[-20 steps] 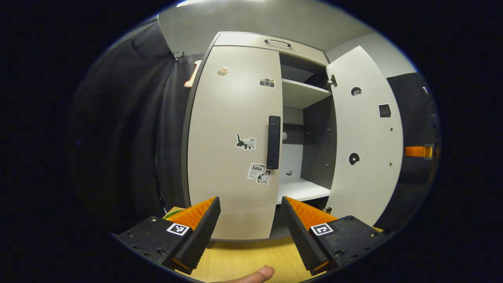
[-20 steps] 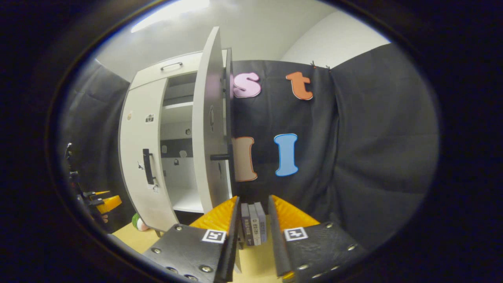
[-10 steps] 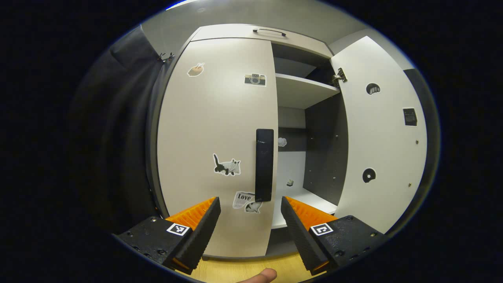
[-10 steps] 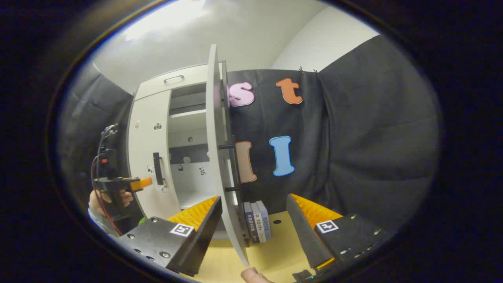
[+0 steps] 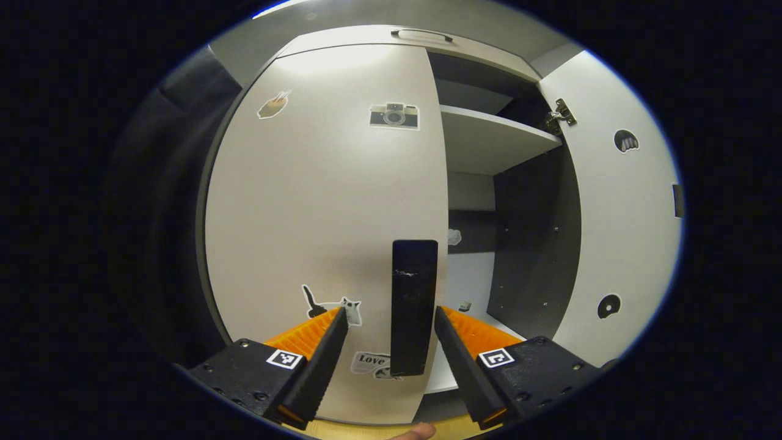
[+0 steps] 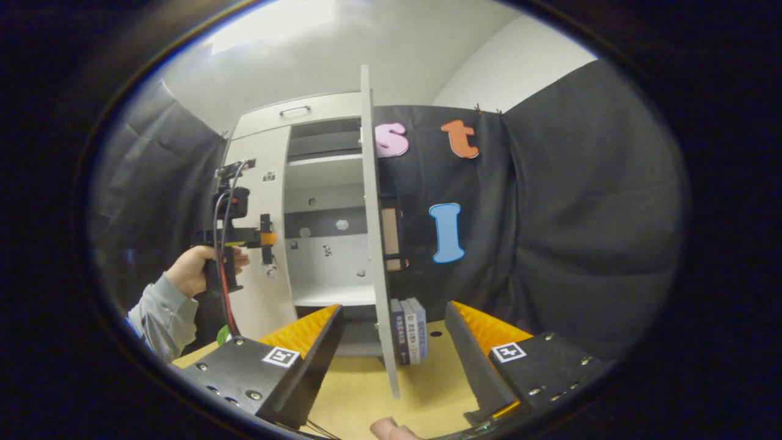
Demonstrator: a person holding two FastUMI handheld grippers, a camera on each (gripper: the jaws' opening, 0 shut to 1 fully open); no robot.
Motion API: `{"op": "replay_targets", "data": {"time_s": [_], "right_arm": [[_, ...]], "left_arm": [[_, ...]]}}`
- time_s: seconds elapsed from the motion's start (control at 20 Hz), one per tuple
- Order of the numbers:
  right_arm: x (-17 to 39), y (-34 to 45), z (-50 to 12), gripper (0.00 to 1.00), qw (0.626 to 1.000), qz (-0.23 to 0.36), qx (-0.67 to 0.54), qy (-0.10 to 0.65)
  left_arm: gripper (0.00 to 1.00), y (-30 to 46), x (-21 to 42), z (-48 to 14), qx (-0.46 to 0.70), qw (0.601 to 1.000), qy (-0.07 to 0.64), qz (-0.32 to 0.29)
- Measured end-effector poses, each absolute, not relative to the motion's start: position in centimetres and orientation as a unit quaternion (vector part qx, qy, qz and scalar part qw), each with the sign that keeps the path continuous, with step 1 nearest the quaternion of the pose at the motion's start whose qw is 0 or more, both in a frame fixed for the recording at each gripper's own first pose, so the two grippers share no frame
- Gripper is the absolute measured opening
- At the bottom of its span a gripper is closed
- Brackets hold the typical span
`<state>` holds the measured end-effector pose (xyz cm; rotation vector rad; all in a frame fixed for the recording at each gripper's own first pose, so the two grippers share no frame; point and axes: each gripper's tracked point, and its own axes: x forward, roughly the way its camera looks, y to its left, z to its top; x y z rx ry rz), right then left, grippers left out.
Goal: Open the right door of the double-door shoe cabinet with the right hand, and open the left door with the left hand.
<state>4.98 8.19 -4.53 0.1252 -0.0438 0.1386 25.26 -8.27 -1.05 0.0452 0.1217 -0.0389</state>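
The left gripper (image 5: 386,333) is hovering with its fingers spread wide on either side of the black vertical bar handle (image 5: 413,305) on the pale, sticker-covered left door (image 5: 324,214), which is sitting closed on the white double-door shoe cabinet (image 6: 317,208); neither finger appears to be touching the handle. If the fingers close too low or off-centre, they could slip off the handle's bottom end. The white right door (image 6: 377,244) is standing open, edge-on between the spread, empty fingers of the right gripper (image 6: 391,333). The right gripper view is also showing a hand (image 6: 194,269) holding the left gripper, books (image 6: 409,330) and the wooden table (image 6: 421,391).
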Motion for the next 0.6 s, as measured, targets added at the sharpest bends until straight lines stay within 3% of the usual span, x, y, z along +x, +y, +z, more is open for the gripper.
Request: {"op": "replay_targets", "data": {"time_s": [0.1,0.2,0.3,0.35,0.4,0.6], "right_arm": [[4.7,8.5,-4.9,0.94,0.996,0.071,0.058,-0.017],[4.5,8.4,-5.2,1.0,0.996,0.068,0.055,-0.013],[4.2,8.5,-5.6,0.98,0.996,0.065,0.06,-0.008],[4.0,8.7,-5.6,0.98,0.996,0.064,0.064,-0.005],[3.9,8.7,-5.7,0.98,0.996,0.062,0.067,-0.003],[3.4,8.2,-4.6,0.98,0.995,0.062,0.075,0.0]], "left_arm": [[0.77,-7.9,25.5,-1.2,0.024,0.997,0.07,-0.005],[0.73,-8.2,25.9,-1.3,0.022,0.997,0.07,-0.005],[0.65,-9.6,25.7,-1.4,0.029,0.996,0.078,-0.022],[0.42,-9.5,25.9,-1.5,0.046,0.995,0.085,-0.015],[0.34,-9.3,25.6,-1.6,0.052,0.994,0.094,-0.011],[0.27,-9.3,25.1,-1.7,0.029,0.994,0.106,-0.025]]}}
